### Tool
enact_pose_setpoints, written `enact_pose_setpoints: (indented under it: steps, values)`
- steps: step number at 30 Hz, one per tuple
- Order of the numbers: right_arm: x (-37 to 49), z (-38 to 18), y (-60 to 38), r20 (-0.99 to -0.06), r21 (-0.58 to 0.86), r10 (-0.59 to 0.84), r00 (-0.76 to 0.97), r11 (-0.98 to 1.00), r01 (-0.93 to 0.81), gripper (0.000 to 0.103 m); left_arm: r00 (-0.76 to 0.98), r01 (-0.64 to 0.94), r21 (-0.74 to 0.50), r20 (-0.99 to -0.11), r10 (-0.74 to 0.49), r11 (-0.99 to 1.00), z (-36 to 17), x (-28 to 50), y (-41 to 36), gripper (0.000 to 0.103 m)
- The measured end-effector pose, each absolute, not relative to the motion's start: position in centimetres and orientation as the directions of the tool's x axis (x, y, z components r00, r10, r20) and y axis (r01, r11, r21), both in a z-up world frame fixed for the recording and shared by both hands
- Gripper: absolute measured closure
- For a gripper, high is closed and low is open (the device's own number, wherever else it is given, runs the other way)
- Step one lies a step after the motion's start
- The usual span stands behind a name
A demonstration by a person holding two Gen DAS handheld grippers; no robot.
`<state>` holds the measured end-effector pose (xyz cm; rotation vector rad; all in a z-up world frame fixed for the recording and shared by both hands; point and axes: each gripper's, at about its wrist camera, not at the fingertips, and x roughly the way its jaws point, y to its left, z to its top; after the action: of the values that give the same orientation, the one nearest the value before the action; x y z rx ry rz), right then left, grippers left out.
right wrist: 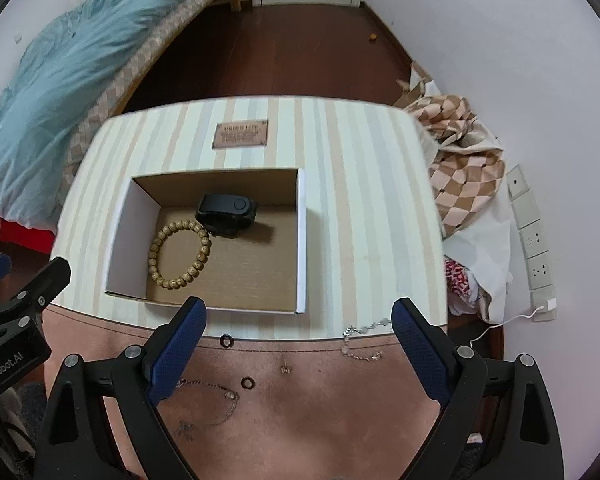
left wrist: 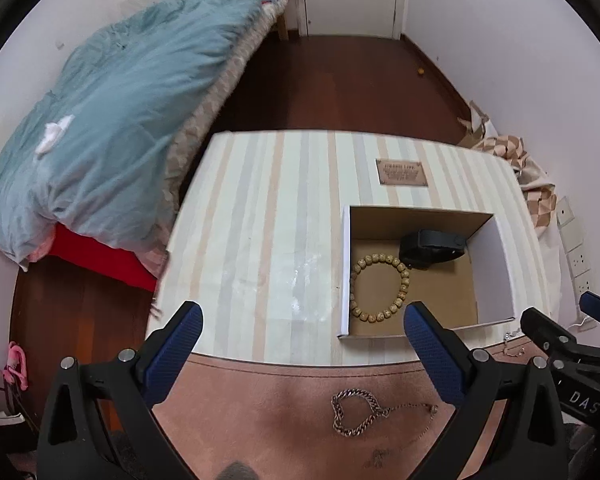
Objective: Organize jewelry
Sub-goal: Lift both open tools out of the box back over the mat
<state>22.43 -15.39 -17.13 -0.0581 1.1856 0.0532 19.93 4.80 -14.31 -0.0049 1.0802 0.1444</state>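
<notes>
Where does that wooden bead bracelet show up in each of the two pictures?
Left wrist view: the bead bracelet lies right of centre, in the cardboard box, against its left wall.
Right wrist view: the bead bracelet lies left of centre, in the box's left part.
Shared landmark: the black watch touching it.

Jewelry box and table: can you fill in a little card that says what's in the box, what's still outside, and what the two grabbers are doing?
Box: open cardboard box with white walls, on the striped table top
In box: tan wooden bead bracelet; black band-shaped item, touching the bracelet
Outside, on pink-brown mat: gold curb-link chain, silver chain bracelet, thin silver necklace, two small dark rings, tiny stud
Left gripper: open, empty
Right gripper: open, empty
</notes>
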Motion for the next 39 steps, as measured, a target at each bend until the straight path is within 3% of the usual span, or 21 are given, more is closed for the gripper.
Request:
enact_pose_setpoints:
  steps: [17,27,32,39]
  values:
    - [11.7,-5.6,-16.7,-0.792,-0.046,-0.003,0.611,0.997,-0.055,0.008,0.631,-0.101,0.03,-0.771,0.087,0.994,-4.7,10.2,3.4,0.0]
    - [7.1,-1.6,-16.8,-0.732,-0.013,0.027,0.681,0.999,-0.053,0.008,0.681,-0.099,0.001,-0.729,0.068,0.995,-2.1,6.6,3.4,0.0]
    - [7.1,-3.5,-17.5,-0.748,0.048,0.061,0.661,0.998,-0.037,0.008,0.684,-0.141,-0.001,-0.723,0.097,0.99,-3.4,6.5,4.2,0.0]
    - [9.1,-14.1,-18.7,-0.866,0.149,0.132,0.483,0.989,-0.002,0.008,0.573,-0.198,0.046,-0.805,0.154,0.979,-11.1,7.9,5.5,0.0]
